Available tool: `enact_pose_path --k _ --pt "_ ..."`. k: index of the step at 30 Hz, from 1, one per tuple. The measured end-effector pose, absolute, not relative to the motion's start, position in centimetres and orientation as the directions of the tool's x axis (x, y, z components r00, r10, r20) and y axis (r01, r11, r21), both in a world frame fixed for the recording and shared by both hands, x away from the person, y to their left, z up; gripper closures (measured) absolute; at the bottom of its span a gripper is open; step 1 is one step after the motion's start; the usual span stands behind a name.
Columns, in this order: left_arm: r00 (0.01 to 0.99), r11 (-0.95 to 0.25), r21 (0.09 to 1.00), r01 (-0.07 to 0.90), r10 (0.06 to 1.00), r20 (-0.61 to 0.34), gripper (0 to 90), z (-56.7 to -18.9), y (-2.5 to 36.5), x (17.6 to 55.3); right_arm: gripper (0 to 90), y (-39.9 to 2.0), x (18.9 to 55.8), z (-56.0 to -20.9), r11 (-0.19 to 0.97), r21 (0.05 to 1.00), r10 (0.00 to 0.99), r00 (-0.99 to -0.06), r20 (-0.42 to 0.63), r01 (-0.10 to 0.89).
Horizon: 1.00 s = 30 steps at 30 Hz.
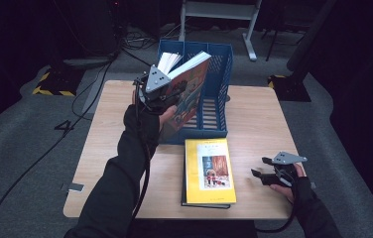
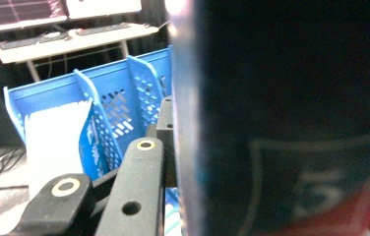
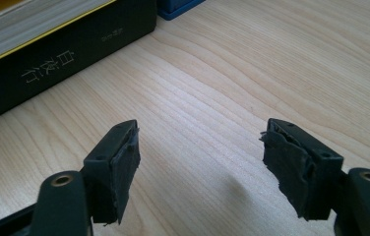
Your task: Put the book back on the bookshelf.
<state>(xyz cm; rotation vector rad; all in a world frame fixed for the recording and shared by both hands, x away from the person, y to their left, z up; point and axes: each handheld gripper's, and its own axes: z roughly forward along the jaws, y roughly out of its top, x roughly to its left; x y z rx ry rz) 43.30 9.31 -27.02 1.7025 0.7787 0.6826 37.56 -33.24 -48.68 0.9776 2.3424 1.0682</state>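
My left gripper [image 1: 167, 96] is shut on a book with a colourful picture cover [image 1: 190, 91] and holds it tilted above the left end of the blue file rack [image 1: 214, 84]. In the left gripper view the book's dark cover [image 2: 291, 118] stands close by, pressed against one black finger [image 2: 136, 196]; the other finger is hidden behind it. A white book [image 1: 167, 61] stands in the rack's leftmost slot. A yellow book [image 1: 209, 170] lies on a black book [image 3: 60, 54] at the table's front. My right gripper [image 1: 261, 176] rests low to their right, open and empty [image 3: 200, 162].
The wooden table [image 1: 259, 124] carries the rack at its back middle. The rack's dividers [image 2: 141, 88] leave open slots to the right of the white book [image 2: 57, 132]. Cables lie on the grey floor to the left, and a desk frame stands behind.
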Motion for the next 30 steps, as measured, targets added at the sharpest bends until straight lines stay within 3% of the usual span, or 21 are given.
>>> enact_pose_path --k 12,30 --pt "0.518 -0.171 0.96 0.221 0.855 0.033 73.9 -27.4 7.0 47.2 30.9 -33.2 37.4 -48.7 0.472 0.771 0.724 -0.687 -0.061 0.428" --pt "0.396 -0.204 0.946 0.253 0.914 0.092 73.9 -28.5 2.7 52.1 31.2 -33.1 37.2 -48.5 0.476 0.779 0.716 -0.695 -0.073 0.408"
